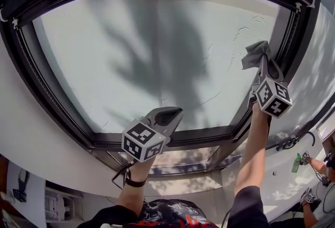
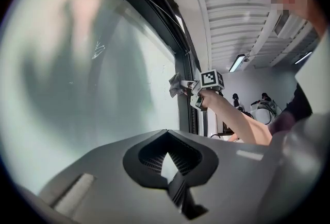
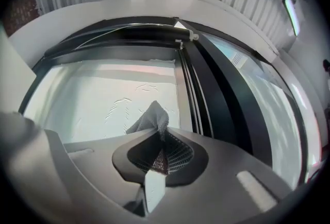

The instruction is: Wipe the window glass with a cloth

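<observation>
**Glass** (image 1: 157, 54): one large frosted pane in a black frame (image 1: 47, 90). Faint curved smears (image 1: 246, 30) show near its upper right corner, and a broad shadow falls across the middle.

**Cloth** (image 1: 255, 54): grey and crumpled, pinched between the jaws of the right tool (image 1: 263, 63). It is held up at the pane's right edge, just beside the frame. A loose fold stands above the jaw tips. Whether it presses on the pane cannot be told.

**Right tool**: jaws clamped on the cloth, arm stretched upward.

**Left tool** (image 1: 172, 113): jaws drawn together with nothing between them. It is held low, in front of the pane's lower edge and well apart from the cloth.

**Green bottle** (image 1: 297, 163): small, at far right near another person's hand. Its contents are too small to tell.
</observation>
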The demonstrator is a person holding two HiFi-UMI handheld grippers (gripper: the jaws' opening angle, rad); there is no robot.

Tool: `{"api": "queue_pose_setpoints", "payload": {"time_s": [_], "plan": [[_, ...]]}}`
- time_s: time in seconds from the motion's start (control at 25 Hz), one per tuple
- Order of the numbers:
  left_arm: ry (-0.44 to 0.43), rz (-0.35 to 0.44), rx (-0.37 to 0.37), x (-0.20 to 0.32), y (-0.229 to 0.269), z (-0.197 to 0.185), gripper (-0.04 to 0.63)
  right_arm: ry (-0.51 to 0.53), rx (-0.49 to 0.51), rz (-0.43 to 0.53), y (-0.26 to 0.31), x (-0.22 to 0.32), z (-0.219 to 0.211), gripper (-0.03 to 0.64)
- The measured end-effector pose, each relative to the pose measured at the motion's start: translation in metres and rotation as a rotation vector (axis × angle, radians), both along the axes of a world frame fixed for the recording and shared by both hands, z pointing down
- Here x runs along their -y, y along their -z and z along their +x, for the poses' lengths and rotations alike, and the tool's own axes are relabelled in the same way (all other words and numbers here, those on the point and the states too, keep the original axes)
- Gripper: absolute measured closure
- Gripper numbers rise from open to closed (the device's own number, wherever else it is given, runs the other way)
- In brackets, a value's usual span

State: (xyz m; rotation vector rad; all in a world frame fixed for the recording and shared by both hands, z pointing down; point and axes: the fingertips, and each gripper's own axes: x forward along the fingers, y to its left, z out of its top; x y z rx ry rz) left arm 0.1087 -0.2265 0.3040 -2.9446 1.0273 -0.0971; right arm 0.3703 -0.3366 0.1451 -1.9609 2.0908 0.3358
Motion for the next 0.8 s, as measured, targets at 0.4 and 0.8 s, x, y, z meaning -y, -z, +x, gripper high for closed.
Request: {"api": "queue_pose_setpoints", "payload": {"time_s": [0.4,0.8], "plan": [[0.282,0.056,0.064,-0.007,-0.010,-0.107,0.611,0.448,-0.036,0.124,0.008,-0.044,-0.210,0.598],[0.606,0.057,0.069,-0.076,-0.019,-0.296,0.611,0.903,-0.064,0.079,-0.022,-0.085,-0.502,0.598]]}}
